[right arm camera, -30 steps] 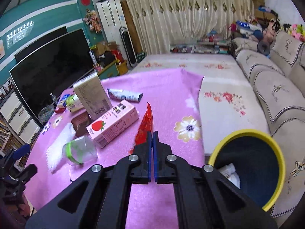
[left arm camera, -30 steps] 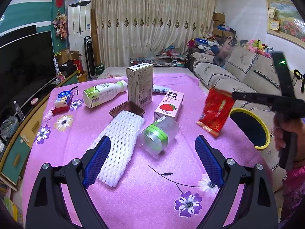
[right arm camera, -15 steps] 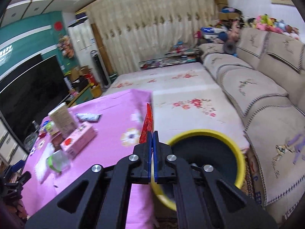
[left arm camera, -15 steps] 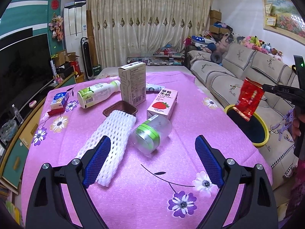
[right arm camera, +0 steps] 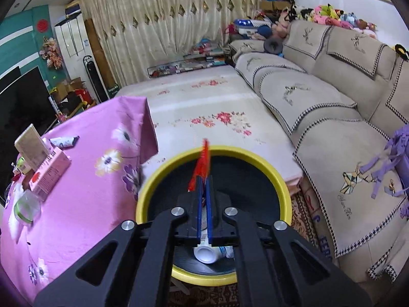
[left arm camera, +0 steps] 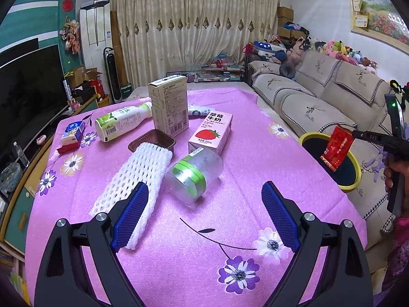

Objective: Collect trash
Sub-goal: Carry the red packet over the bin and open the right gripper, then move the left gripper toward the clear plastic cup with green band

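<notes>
R gripper (right arm camera: 203,179), jaws opening, red wrapper (right arm camera: 202,165) between them over yellow-rimmed bin (right arm camera: 265,161).

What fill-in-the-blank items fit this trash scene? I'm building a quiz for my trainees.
1. The flat red foil wrapper hangs over the ____-rimmed round bin.
2. The right gripper holds it; the left gripper holds ____.
3. The pink strawberry milk carton rests on the ____ flowered tablecloth.
4. The clear plastic jar has a ____ lid.

Missing: yellow; nothing; pink; green
</notes>
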Available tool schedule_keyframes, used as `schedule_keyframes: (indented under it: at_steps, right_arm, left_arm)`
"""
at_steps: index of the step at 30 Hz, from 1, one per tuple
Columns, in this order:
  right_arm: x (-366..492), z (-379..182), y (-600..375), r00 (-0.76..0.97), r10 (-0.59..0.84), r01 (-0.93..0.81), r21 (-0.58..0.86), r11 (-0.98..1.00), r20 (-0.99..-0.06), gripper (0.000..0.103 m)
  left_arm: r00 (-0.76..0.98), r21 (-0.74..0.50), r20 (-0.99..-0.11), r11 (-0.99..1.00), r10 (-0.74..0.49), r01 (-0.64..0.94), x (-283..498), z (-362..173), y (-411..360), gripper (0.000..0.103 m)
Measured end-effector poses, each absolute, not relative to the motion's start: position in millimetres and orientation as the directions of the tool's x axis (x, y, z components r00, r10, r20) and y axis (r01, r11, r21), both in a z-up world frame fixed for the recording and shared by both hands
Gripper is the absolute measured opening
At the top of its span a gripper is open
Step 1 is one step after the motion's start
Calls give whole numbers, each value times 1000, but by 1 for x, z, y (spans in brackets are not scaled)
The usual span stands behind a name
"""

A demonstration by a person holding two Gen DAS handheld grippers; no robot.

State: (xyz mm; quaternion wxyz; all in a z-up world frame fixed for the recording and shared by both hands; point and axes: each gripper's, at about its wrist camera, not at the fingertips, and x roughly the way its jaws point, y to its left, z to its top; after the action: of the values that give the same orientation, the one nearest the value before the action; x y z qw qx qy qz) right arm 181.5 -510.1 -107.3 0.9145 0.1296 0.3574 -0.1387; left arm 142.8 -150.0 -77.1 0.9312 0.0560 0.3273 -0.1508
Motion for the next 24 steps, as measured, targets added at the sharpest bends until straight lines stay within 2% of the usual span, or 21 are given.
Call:
schedule_keyframes:
  at_steps: [4,16,24]
  right_arm:
    - [180,-111,-509,706,-156,346,145,927,-690,14]
    - [181,-110,-496,718,-121,306,155,939,-685,15]
    - [183,-112,-494,720,-100,293,171,941,-687,16]
  left_arm:
    - [739,7,-630,949,-240,314,145,-79,-150,89]
    - [725,7,-638,940,-259,342,165,-91,-152,89]
    - [687,-13,-648,907,-329,422,204,-95,-165,89]
